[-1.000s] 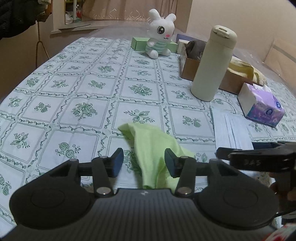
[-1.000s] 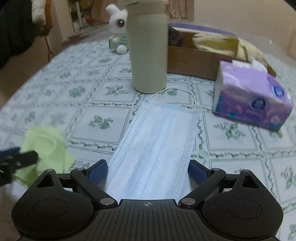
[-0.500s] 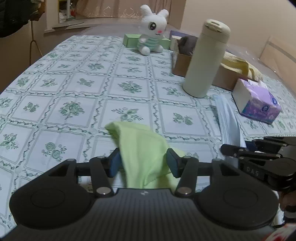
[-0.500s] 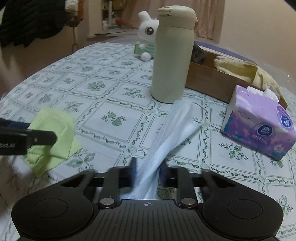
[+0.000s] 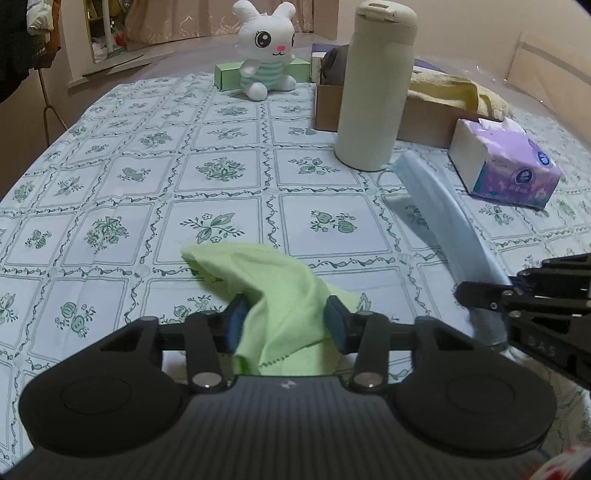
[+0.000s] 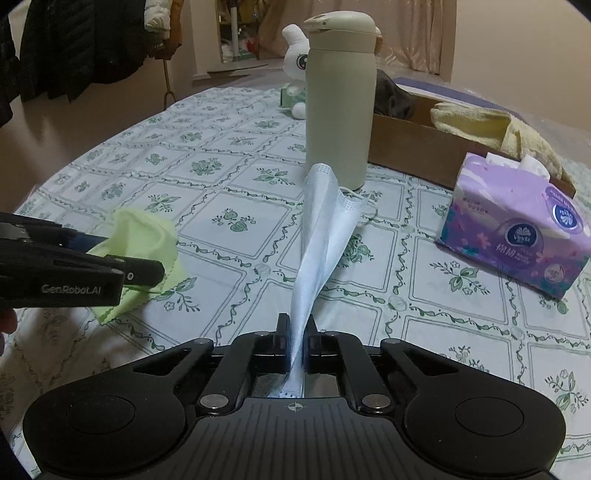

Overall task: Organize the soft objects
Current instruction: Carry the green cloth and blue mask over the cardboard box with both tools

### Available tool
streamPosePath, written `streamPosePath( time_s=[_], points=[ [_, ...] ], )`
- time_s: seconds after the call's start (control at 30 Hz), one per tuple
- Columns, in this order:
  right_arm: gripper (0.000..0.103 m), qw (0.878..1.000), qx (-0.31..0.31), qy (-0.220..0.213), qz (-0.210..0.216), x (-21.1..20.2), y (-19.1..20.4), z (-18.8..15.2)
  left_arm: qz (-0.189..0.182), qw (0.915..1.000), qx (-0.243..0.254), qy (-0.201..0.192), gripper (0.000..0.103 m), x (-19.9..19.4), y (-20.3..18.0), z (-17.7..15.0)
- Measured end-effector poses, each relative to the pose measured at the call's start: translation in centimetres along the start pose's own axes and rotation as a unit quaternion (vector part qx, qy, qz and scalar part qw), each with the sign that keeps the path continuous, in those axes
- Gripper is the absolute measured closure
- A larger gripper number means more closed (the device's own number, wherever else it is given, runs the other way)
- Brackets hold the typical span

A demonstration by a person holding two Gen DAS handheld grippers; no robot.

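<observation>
Both pickups under way. Right gripper (image 6: pixel 294 341), jaws pinched together on the mask (image 6: pixel 317 236), which trails toward 12 o'clock, its far end near the bottle (image 6: pixel 340 103). Left gripper (image 5: pixel 286 319), jaws partly apart and just closing, cloth (image 5: pixel 269 280) bunched between them; whether the pads press it cannot be told. Box (image 5: pixel 421 118) at 1 o'clock already holds soft items; mask and cloth remain unplaced.

A home around me, floral tablecloth (image 5: pixel 221 173) over the counter, plush rabbit (image 5: pixel 266 48) at twelve o'clock, tissue pack (image 6: pixel 517 236) at two, coats (image 6: pixel 74 48) hanging at ten, curtains (image 5: pixel 177 18) behind.
</observation>
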State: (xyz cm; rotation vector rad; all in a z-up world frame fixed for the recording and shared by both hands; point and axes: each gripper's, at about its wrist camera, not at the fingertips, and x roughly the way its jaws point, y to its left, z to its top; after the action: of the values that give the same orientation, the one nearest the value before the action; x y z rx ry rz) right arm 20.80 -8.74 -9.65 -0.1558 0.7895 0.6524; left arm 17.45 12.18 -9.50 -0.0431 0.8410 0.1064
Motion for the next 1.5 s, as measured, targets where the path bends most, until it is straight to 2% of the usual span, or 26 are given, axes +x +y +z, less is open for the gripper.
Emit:
streamPosePath(
  time_s=[0.1,0.17,0.27,0.57,0.73,0.87,1.23,1.37,1.5],
  points=[
    [0.097,1.000,0.010,-0.001,0.007,-0.2,-0.4,-0.1,0.003,1.0000,0.000,0.001,0.077,0.0,0.2,0.1],
    [0.097,1.000,0.015,-0.003,0.011,-0.4,-0.7,-0.3,0.002,1.0000,0.000,0.001,0.092,0.0,0.3,0.1],
    [0.098,1.000,0.011,-0.005,0.018,-0.6,-1.0,-0.5,-0.003,1.0000,0.000,-0.001,0.098,-0.1,0.6,0.0],
    [0.100,0.999,0.001,-0.034,0.041,-3.8,-4.3,-0.5,-0.001,0.9996,0.018,-0.020,0.099,-1.9,1.1,0.3],
    [0.100,0.998,-0.008,-0.056,0.038,-6.4,-6.7,0.6,-0.006,0.9988,0.034,-0.035,0.099,-3.4,1.2,2.0],
    [0.100,0.997,-0.009,-0.072,0.036,-8.5,-8.8,2.2,-0.020,0.9966,0.056,-0.056,0.099,-4.6,-0.3,4.0],
    [0.100,0.991,-0.017,-0.123,0.042,-11.9,-14.4,7.8,-0.080,0.9812,0.122,-0.126,0.098,-4.6,-10.1,11.7],
    [0.100,0.991,-0.009,-0.128,0.037,-11.5,-17.4,9.8,-0.086,0.9771,0.138,-0.137,0.098,-3.9,-14.0,15.1],
    [0.100,0.991,-0.003,-0.131,0.035,-10.6,-20.2,12.1,-0.068,0.9759,0.145,-0.148,0.098,-2.4,-17.4,18.7]
  ],
)
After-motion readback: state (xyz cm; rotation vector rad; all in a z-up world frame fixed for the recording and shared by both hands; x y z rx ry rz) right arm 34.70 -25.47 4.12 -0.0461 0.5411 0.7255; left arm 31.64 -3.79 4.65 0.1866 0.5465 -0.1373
